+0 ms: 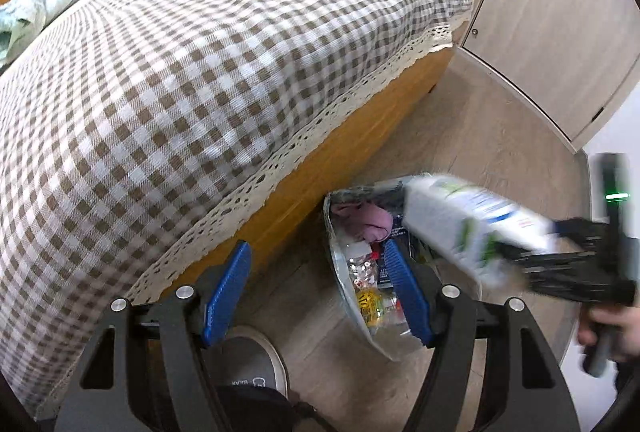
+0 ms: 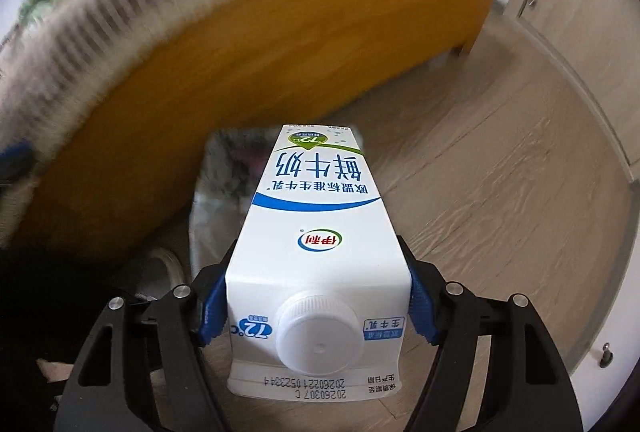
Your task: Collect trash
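Note:
My right gripper (image 2: 318, 308) is shut on a white milk carton (image 2: 320, 240) with blue and green print, cap end toward the camera. The carton (image 1: 472, 228) hangs just above and right of a clear trash bag (image 1: 352, 272) standing open on the floor beside the bed; the bag also shows behind the carton in the right wrist view (image 2: 224, 192). The bag holds a pink wad, a plastic bottle and wrappers. My left gripper (image 1: 320, 292) is open and empty, its right finger (image 1: 404, 292) over the bag's mouth.
A bed with a brown checked cover (image 1: 200, 72) and an orange wooden frame (image 1: 320, 168) fills the left. Wood floor (image 1: 480, 136) runs to a wardrobe door (image 1: 552, 24) at right. A grey slipper (image 1: 252, 364) is below my left gripper.

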The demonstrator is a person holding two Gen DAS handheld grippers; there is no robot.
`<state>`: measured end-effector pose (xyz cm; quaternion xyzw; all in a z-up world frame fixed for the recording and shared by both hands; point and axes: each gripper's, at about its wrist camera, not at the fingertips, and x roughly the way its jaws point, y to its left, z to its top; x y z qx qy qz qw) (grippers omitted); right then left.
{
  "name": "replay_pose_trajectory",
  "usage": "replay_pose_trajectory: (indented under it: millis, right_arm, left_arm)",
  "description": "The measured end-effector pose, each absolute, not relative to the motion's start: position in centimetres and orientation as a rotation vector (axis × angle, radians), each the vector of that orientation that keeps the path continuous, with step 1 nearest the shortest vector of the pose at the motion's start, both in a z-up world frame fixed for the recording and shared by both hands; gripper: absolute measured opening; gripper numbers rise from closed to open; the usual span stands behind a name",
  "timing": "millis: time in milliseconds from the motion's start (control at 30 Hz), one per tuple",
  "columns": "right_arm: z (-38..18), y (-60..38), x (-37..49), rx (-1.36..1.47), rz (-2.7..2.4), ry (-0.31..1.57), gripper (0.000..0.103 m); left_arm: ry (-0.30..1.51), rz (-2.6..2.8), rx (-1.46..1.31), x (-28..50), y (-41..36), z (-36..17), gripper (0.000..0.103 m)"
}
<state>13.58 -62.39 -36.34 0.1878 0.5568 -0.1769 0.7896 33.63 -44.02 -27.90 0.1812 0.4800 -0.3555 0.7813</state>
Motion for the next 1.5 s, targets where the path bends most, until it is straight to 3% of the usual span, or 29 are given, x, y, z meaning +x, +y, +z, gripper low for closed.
replay_pose_trajectory:
  millis: [200, 467, 500, 733, 867, 1100, 1200, 1500]
  right_arm:
    - [-43.9, -58.7, 15.8, 0.278, -0.440, 1.313, 0.070]
    - [-46.1, -59.3, 15.2, 0.405, -0.447, 1.389, 0.073]
    - [-45.7, -59.3, 15.2, 0.395, -0.445, 1.385, 0.078]
    - [-39.9, -60.4, 14.0, 0.419, -0.443, 1.277, 0.081]
    - [-36.6, -59.8, 12.9, 0.415, -0.460, 1.244, 0.081]
    - [-27.6, -58.3, 10.5, 0.390, -0.502, 1.099, 0.081]
    - [-23.0, -57.2, 10.5, 0.323, -0.501, 1.029, 0.081]
    - [-10.3, -49.6, 15.5, 0.160, -0.374, 0.812, 0.081]
  left_arm:
    - [1.073, -0.735, 0.361, 34.4, -43.3, -28.2, 0.067]
    - [1.130, -0.826, 0.423, 33.3, -44.7, -29.8, 0.067]
    - [1.133, -0.834, 0.428, 33.2, -44.7, -29.9, 0.067]
    - [1.148, -0.874, 0.456, 32.6, -45.0, -30.8, 0.070]
    - [1.119, -0.932, 0.432, 32.0, -44.9, -28.7, 0.070]
    - [0.929, -0.973, 0.262, 31.2, -41.8, -19.2, 0.070]
    - [0.828, -0.950, 0.200, 31.2, -39.2, -14.7, 0.079]
    - [0.577, -0.717, 0.079, 32.3, -25.1, -4.1, 0.085]
